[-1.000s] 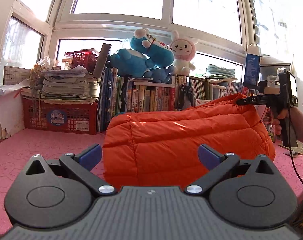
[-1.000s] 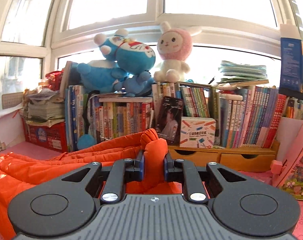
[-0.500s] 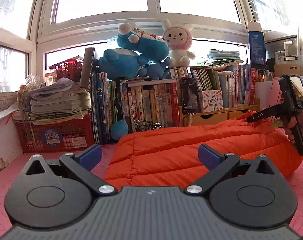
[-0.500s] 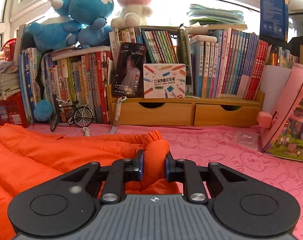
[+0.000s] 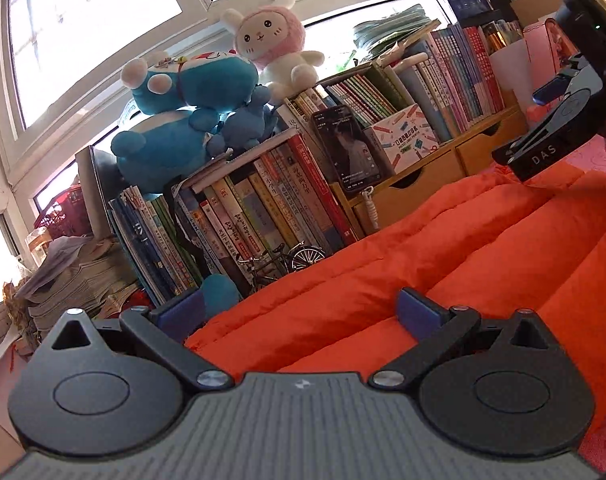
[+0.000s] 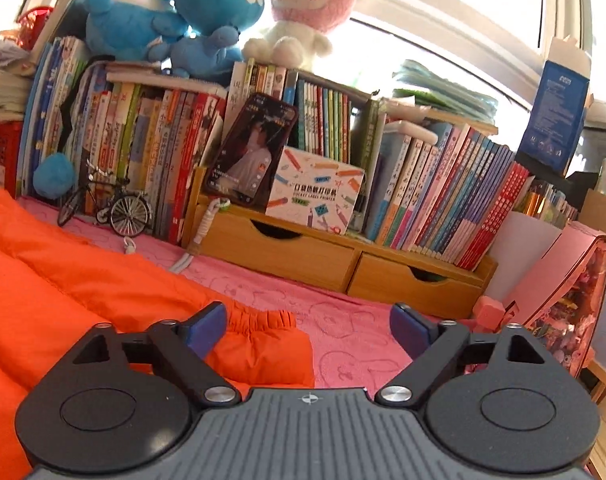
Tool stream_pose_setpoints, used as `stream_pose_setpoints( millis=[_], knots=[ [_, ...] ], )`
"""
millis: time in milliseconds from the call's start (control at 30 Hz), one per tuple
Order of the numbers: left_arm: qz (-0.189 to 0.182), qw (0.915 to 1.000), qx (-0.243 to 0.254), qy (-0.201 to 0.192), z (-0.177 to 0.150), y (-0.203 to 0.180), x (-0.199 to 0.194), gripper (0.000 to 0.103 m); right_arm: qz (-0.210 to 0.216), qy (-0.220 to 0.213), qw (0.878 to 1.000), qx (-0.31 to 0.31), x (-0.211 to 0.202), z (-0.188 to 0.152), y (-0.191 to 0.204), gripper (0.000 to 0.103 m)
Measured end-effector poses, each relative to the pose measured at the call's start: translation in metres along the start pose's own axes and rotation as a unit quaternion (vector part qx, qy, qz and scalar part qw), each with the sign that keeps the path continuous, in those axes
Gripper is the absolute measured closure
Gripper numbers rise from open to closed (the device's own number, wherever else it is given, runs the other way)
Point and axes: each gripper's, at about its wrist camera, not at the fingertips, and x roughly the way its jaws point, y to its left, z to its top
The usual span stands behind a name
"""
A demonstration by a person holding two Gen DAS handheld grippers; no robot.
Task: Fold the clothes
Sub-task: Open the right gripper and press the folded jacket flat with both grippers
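Note:
An orange puffer jacket (image 5: pixel 423 248) lies flat on the pink cloth (image 6: pixel 343 320). My left gripper (image 5: pixel 299 308) stands open low over the jacket's near left edge, with padded fabric under and between its fingers but not pinched. My right gripper (image 6: pixel 308 320) is opening its jaws. The jacket's elastic cuff (image 6: pixel 263 340) lies on the cloth between them, close to the left finger and free of both pads. From the left wrist view the right gripper (image 5: pixel 531 124) hangs over the jacket's far right end. The jacket body (image 6: pixel 83 288) fills the left of the right wrist view.
A wooden drawer shelf (image 6: pixel 303 252) with rows of books runs along the back, with a phone (image 6: pixel 251 152) and a printer box leaning on it. A toy bicycle (image 6: pixel 107 204) and a charging cable lie beside the jacket. Plush toys sit on top. A pink bag (image 6: pixel 563 300) stands at the right.
My right gripper's jaws went from shut on the orange cuff to wide apart, and the cuff dropped onto the pink cloth. The left gripper swung sideways and rolled; the jacket now lies flatter.

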Motion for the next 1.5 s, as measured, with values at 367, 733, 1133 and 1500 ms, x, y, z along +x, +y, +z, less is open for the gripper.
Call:
stream_pose_setpoints(
  millis=[367,733,1133,1500],
  knots=[
    [0.009,0.9955,-0.059,0.073,-0.002,0.005,0.043,0.000,0.115,-0.065,0.989,-0.071,-0.049,0.000,0.087,0.000],
    [0.003,0.9905,-0.094,0.100,-0.031,0.018,0.064,0.000,0.063,0.011,0.998,-0.017,-0.001,-0.029,0.072,0.000],
    [0.096,0.9882,-0.053,0.107,-0.062,0.050,0.048,0.000,-0.034,0.025,0.996,-0.083,-0.010,-0.063,0.046,0.001],
    [0.176,0.9797,-0.054,0.078,-0.050,0.059,-0.006,0.000,-0.106,-0.074,0.981,-0.146,-0.079,-0.066,0.040,0.001]
  ],
)
